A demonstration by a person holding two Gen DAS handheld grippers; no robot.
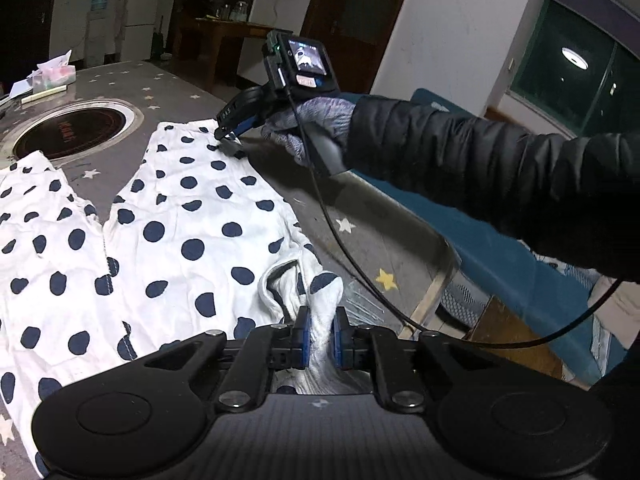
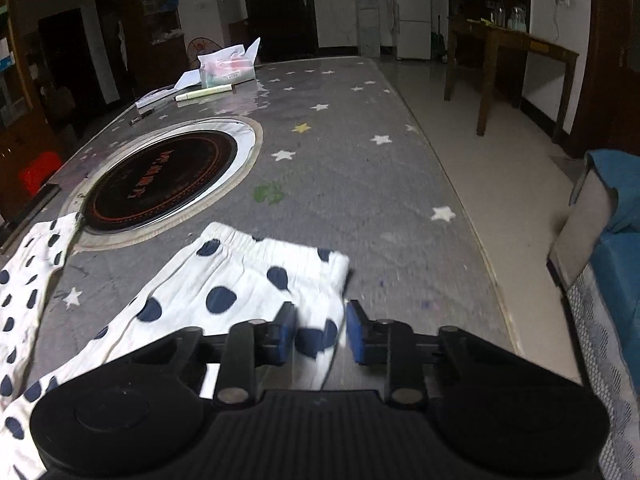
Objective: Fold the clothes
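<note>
White trousers with navy dots (image 1: 180,220) lie spread on the grey star-patterned table (image 1: 360,200), legs pointing away. At the bottom of the left wrist view my left gripper (image 1: 321,336) is shut on a bunched fold at the garment's near right edge. A gloved hand (image 1: 316,120) in a black sleeve holds my right gripper (image 1: 230,142) at the far end of the right leg. In the right wrist view the right gripper (image 2: 322,334) straddles the corner of that leg's gathered hem (image 2: 240,280). Its blue pads stand apart, cloth between them, a gap at the right pad.
A round black hob (image 2: 160,176) is set into the table (image 2: 340,160) beyond the trousers. A tissue box (image 2: 228,66) and papers sit at the far end. The table's edge runs along the right, with a blue seat (image 2: 616,208) beside it. A black cable (image 1: 340,240) crosses the table.
</note>
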